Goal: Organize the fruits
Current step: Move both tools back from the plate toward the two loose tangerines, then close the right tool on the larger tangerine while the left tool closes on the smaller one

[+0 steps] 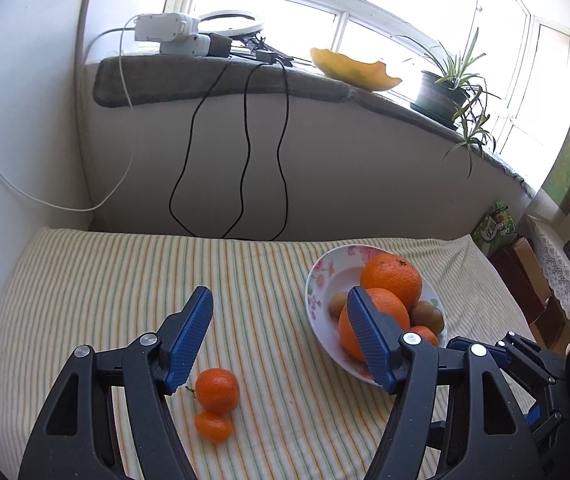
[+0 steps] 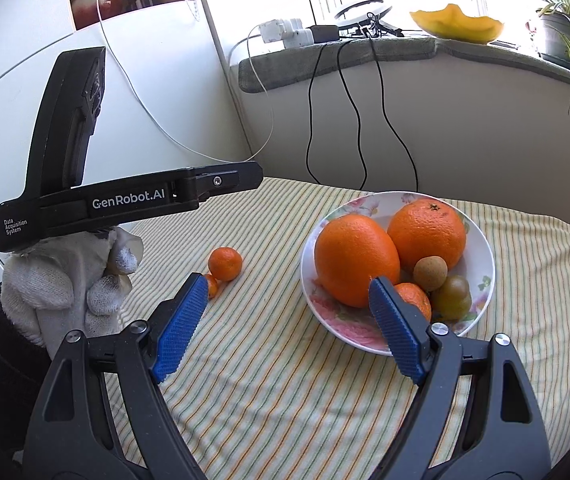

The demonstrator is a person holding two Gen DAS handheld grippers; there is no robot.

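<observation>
A floral bowl (image 1: 319, 276) (image 2: 481, 248) on the striped cloth holds two big oranges (image 1: 391, 278) (image 2: 355, 258), a small mandarin (image 2: 415, 298), a tan round fruit (image 2: 429, 274) and a greenish-brown fruit (image 2: 451, 298). A mandarin (image 1: 218, 390) (image 2: 225, 264) and a smaller one (image 1: 213, 426) (image 2: 212, 286) lie touching on the cloth, left of the bowl. My left gripper (image 1: 277, 340) is open and empty above the cloth, with the two loose mandarins just below its left finger. My right gripper (image 2: 285, 324) is open and empty, with its right finger in front of the bowl's near rim.
The striped cloth (image 1: 105, 280) covers the table up to the back wall. Black cables (image 1: 245, 152) and a white cable hang from the sill. The sill holds power adapters (image 1: 173, 32), a yellow dish (image 1: 355, 70) and a potted plant (image 1: 445, 88). Boxes (image 1: 525, 272) stand at the right.
</observation>
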